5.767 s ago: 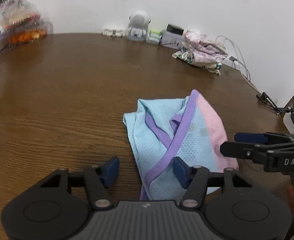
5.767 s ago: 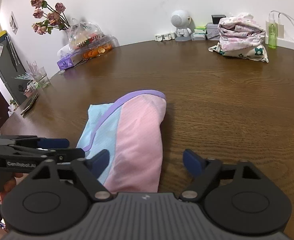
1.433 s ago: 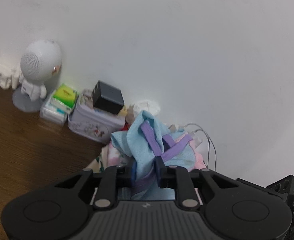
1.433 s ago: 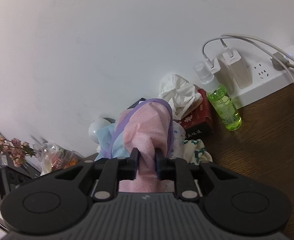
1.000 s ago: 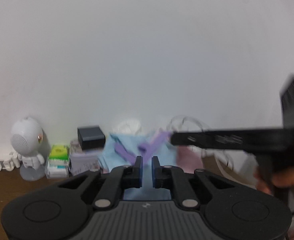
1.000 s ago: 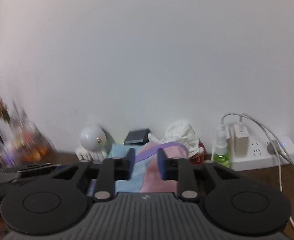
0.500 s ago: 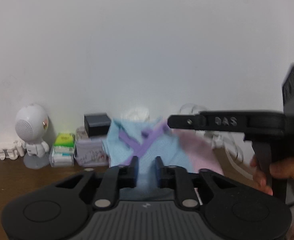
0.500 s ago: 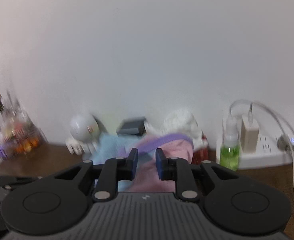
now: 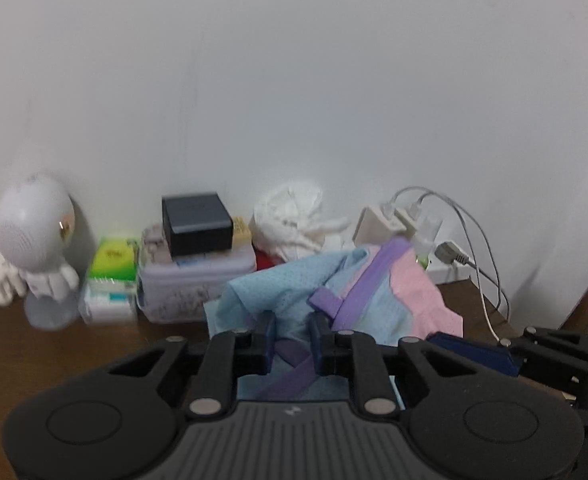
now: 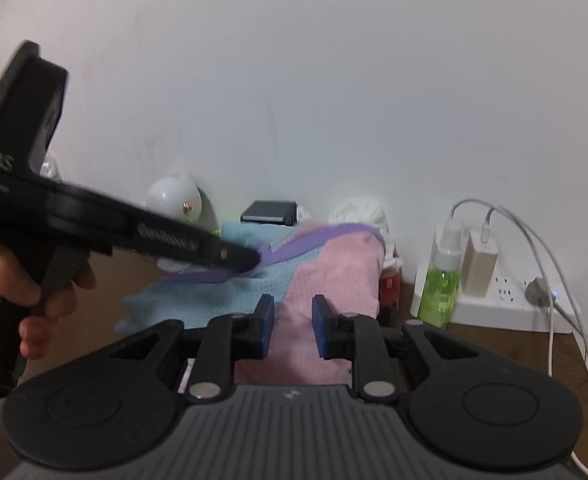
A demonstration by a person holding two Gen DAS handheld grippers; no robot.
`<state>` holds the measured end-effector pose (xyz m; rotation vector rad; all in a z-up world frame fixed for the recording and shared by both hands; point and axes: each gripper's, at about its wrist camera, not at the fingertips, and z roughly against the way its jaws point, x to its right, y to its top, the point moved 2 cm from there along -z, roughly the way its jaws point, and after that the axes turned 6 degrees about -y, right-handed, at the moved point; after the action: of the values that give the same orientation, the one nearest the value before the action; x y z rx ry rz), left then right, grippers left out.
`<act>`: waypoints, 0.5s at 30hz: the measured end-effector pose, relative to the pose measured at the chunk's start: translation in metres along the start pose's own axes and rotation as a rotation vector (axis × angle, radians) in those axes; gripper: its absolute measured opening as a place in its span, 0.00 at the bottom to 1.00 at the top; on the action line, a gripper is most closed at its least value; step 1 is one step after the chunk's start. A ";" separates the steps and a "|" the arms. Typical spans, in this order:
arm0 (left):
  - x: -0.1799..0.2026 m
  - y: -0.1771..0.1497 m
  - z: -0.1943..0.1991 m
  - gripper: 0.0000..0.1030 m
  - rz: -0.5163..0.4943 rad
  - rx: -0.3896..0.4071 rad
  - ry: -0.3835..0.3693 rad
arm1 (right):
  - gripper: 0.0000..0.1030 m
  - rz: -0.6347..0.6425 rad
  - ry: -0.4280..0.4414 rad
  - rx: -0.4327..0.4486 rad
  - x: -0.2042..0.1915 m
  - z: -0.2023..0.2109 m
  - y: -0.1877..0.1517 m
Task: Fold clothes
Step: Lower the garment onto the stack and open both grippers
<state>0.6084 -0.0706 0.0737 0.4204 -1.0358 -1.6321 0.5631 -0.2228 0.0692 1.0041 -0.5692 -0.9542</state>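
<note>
Here the folded garment (image 9: 377,304) shows blue, pink, purple-trimmed mesh.

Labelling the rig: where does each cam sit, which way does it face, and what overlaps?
Left wrist: sits on the left gripper, looks forward along its fingers at the folded blue-pink garment and the clutter by the wall; own fingers and the right gripper's dark tip at the right edge show.
Right wrist: sits on the right gripper, facing the same wall; own fingers, the left gripper crossing from the left and the hand holding it show.
Shared: the garment, round white speaker, black box, chargers.
</note>
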 end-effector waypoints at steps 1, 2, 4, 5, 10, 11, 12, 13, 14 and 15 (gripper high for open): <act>-0.001 -0.002 -0.001 0.16 0.003 0.000 0.001 | 0.21 0.003 0.000 -0.006 0.000 -0.002 -0.001; -0.002 -0.004 -0.002 0.16 0.006 -0.001 0.002 | 0.21 0.008 0.000 -0.011 0.000 -0.003 -0.003; -0.003 -0.007 -0.004 0.17 0.012 0.000 0.004 | 0.21 0.015 -0.005 -0.017 -0.001 -0.005 -0.005; -0.003 -0.005 0.002 0.18 0.014 0.019 0.004 | 0.22 0.012 -0.002 -0.009 -0.001 -0.003 -0.005; 0.004 -0.014 0.048 0.64 -0.002 0.133 0.016 | 0.51 0.004 -0.002 0.082 0.000 0.022 -0.003; 0.004 -0.018 0.057 0.71 -0.002 0.153 0.017 | 0.55 0.008 -0.008 0.098 -0.001 0.029 -0.003; 0.005 -0.023 0.067 0.80 -0.003 0.173 0.019 | 0.64 0.008 -0.011 0.108 -0.001 0.035 -0.004; 0.006 -0.027 0.077 0.90 -0.003 0.193 0.021 | 0.70 0.006 -0.011 0.115 -0.002 0.040 -0.005; 0.006 -0.032 0.087 0.93 -0.004 0.213 0.022 | 0.81 0.007 -0.013 0.121 -0.003 0.045 -0.007; 0.007 -0.036 0.096 0.96 -0.004 0.233 0.024 | 0.86 0.010 -0.016 0.127 -0.004 0.050 -0.010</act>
<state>0.5146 -0.0370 0.0999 0.5958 -1.2126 -1.5112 0.5185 -0.2439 0.0833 1.1069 -0.6541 -0.9266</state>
